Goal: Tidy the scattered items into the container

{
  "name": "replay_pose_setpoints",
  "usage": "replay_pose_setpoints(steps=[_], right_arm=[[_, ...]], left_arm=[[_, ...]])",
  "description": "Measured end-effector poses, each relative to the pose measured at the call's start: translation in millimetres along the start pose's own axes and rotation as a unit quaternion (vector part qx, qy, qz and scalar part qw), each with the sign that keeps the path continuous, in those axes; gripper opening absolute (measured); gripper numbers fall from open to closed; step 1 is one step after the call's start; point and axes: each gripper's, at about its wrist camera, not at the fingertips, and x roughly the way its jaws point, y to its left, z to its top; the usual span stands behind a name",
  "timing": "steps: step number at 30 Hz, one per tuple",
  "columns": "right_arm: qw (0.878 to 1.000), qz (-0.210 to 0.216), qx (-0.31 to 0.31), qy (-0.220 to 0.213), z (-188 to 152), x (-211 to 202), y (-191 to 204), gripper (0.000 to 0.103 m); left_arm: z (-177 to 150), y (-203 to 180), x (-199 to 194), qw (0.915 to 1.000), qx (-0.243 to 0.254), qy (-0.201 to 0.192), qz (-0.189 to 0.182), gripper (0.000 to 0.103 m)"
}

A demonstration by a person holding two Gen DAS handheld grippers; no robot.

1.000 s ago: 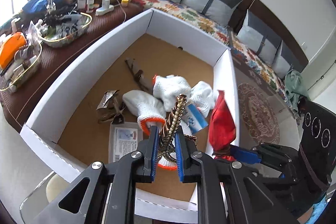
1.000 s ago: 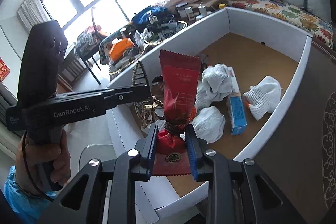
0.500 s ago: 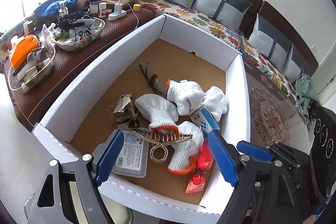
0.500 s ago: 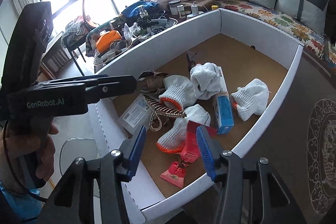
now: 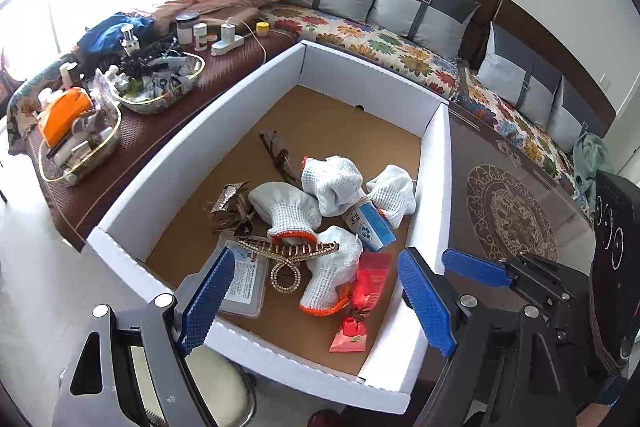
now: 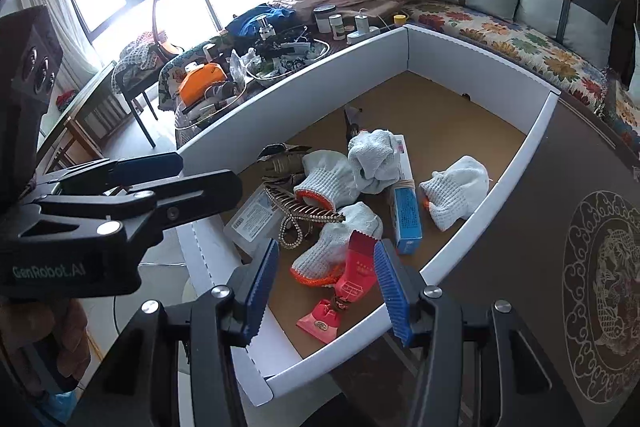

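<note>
Box (image 5: 248,99) white-walled with brown floor, holding gloves (image 5: 288,205), red packet (image 5: 370,285), jewelled clip (image 5: 286,251), both grippers' jaws just opened, empty

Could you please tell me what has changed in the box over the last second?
The left gripper let go of the beaded hair clip, which now lies on a glove; its jaws have just been opening, with nothing between them. The right gripper released the red packet onto the floor of the box, jaws apart. The gloves and blue carton stayed put.
</note>
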Motion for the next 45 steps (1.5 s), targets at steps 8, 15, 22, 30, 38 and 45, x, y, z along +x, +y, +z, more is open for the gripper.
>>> replay_pose_setpoints(steps=[8,15,22,30,38,45], right_arm=[[0.999,-0.034,0.007,0.034,15,-28,2,0.051],[0.998,-0.055,-0.009,0.036,32,-50,15,0.051],[0.995,-0.070,-0.019,0.061,40,-49,23,0.051],[0.994,-0.074,-0.022,0.074,45,-45,27,0.051],[0.994,-0.079,-0.021,0.078,50,-46,25,0.051],[0.993,-0.082,-0.025,0.084,53,-43,25,0.051]], left_arm=[[12,-9,-39,0.9956,-0.035,-0.001,0.088,0.098],[16,-23,-59,0.9798,0.001,0.008,0.200,0.099],[16,-7,-83,0.9886,-0.051,-0.003,0.142,0.099],[23,-8,-92,0.9876,-0.055,-0.006,0.147,0.099],[24,-12,-93,0.9868,-0.052,-0.005,0.154,0.099],[25,-15,-93,0.9867,-0.055,-0.005,0.153,0.099]])
